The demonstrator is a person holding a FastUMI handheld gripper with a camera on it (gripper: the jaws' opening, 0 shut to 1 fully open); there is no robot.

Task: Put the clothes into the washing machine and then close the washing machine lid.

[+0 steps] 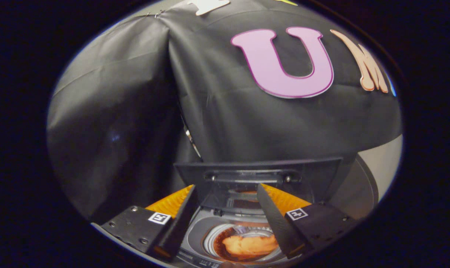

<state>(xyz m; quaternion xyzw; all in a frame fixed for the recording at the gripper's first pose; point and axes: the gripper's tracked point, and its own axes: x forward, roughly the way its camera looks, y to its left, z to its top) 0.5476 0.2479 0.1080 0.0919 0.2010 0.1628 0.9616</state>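
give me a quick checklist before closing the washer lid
1. Clothes in drum: the orange crumpled garment lies inside the round drum of the grey top-loading washing machine - ok.
2. Fabric clear of the rim: cannot tell, the fingers hide part of the opening.
3. Gripper free: fingers spread apart, nothing between them - ok.
4. Dark rectangular lid: standing upright beyond the fingertips, not yet closed - not ok.
5. Path to the lid: open space between fingertips and lid - ok.
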